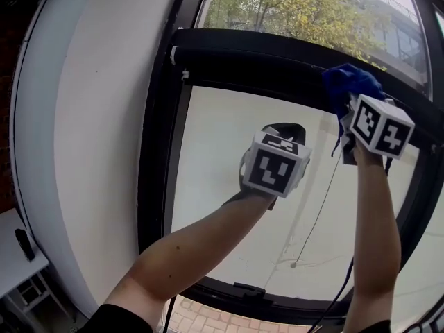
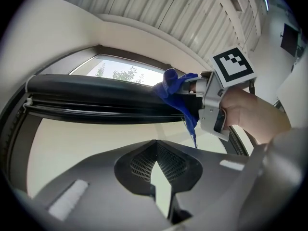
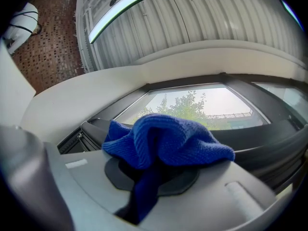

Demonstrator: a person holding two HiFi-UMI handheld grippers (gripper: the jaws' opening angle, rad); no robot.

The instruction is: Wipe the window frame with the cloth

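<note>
Step in hand: wiping the upper part of the window frame (image 1: 154,186). The right hand-held gripper (image 3: 149,177) is clamped on the blue cloth (image 3: 168,138), which bunches over the jaw tips with one fold hanging down between them. In the head view, the cloth (image 1: 350,82) is raised to the right portion of the black crossbar (image 1: 250,57) that spans the top of the frame. It appears to be touching the bar, though contact pressure cannot be confirmed. The left hand-held gripper (image 2: 155,150) has its jaws together at the tips and nothing between them. It is held up in front of the pale pane (image 1: 222,158), below the crossbar and near the right one, and it plays no part in the wipe. The left gripper view shows the cloth (image 2: 175,88) lying against the bar's front edge. Next move, as judged: draw the cloth along the crossbar with steady pressure and keep the bunched face, not the jaw tips, on the surface. The long run of bar to the left and the frame's uprights and lower rail remain to be covered. Keep clear of the thin cord (image 1: 316,220) hanging in front of the pane.
</note>
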